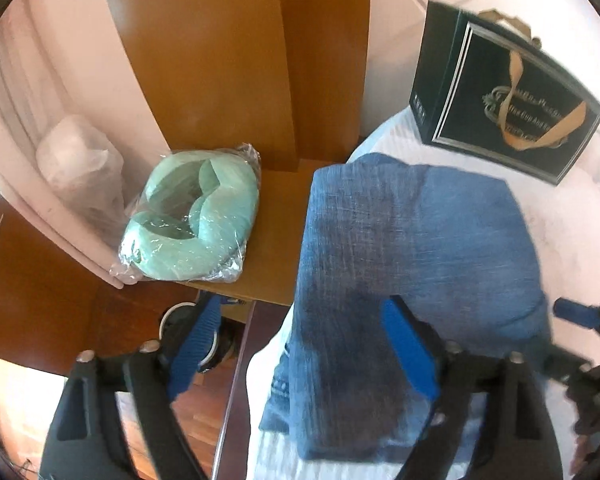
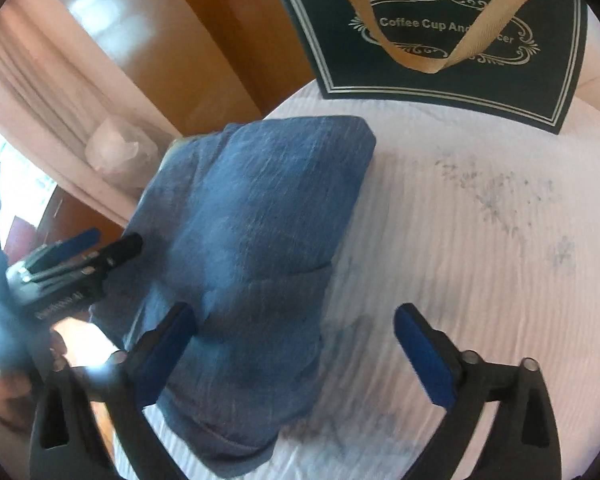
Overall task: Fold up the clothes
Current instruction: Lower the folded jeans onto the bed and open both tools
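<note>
A folded blue denim garment (image 1: 412,256) lies on the white ribbed bedspread (image 1: 572,240), near the bed's left edge. My left gripper (image 1: 304,344) is open and empty above the garment's near left part; its right finger is over the denim, its left finger hangs past the bed edge. In the right wrist view the same denim garment (image 2: 252,248) lies left of centre. My right gripper (image 2: 296,352) is open and empty over its near end. The left gripper (image 2: 80,256) shows at the garment's left side there.
A dark green gift bag with a tan ribbon handle (image 1: 504,100) (image 2: 440,36) stands at the bed's far side. A wooden bedside table (image 1: 276,248) carries a mint cushion in plastic wrap (image 1: 192,216). A wooden headboard panel, curtains and a wooden floor lie left.
</note>
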A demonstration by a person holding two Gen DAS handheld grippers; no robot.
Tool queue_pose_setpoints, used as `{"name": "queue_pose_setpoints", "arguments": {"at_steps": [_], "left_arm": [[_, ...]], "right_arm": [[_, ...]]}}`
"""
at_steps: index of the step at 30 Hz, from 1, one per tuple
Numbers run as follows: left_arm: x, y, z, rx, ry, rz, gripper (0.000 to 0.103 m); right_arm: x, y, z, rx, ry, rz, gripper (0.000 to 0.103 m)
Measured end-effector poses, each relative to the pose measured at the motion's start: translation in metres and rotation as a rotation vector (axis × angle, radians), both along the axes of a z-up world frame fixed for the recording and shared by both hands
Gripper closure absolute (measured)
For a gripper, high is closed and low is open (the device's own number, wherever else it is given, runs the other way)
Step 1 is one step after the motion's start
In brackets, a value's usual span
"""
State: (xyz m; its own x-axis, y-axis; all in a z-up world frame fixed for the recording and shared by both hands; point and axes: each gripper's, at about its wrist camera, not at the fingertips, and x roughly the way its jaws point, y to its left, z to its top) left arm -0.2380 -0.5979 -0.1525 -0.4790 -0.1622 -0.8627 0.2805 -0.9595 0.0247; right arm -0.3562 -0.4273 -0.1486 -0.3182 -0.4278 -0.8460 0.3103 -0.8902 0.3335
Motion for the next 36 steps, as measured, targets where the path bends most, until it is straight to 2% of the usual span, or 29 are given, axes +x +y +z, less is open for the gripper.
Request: {"name": "queue_pose_setpoints", "arguments": {"at_steps": [3, 12, 16, 23, 28, 36], "left_arm": [[0.013, 0.006, 0.011, 0.037, 0.008, -0.031, 0.011], [0.049, 0.034, 0.033, 0.055, 0.062, -0.073, 0.011], [0.061, 0.052, 0.039, 0.017, 0.071, -0.093, 0.011], [0.068, 0.064, 0.039, 0.008, 0.062, -0.103, 0.011], [0.07, 0.063, 0.039, -0.007, 0.063, -0.077, 0.011], [0.07, 0.061, 0.034, 0.016, 0.04, -0.079, 0.011]], "right_arm": [[0.014, 0.001, 0.003, 0.027, 0.013, 0.024, 0.001], [0.045, -0.004, 0.01, 0.112, 0.062, 0.071, 0.001], [0.062, -0.002, 0.013, 0.146, 0.076, 0.094, 0.001], [0.073, 0.009, 0.012, 0.135, 0.054, 0.084, 0.001], [0.075, 0.009, 0.015, 0.137, 0.062, 0.079, 0.001], [0.074, 0.006, 0.015, 0.147, 0.062, 0.068, 0.001]]}}
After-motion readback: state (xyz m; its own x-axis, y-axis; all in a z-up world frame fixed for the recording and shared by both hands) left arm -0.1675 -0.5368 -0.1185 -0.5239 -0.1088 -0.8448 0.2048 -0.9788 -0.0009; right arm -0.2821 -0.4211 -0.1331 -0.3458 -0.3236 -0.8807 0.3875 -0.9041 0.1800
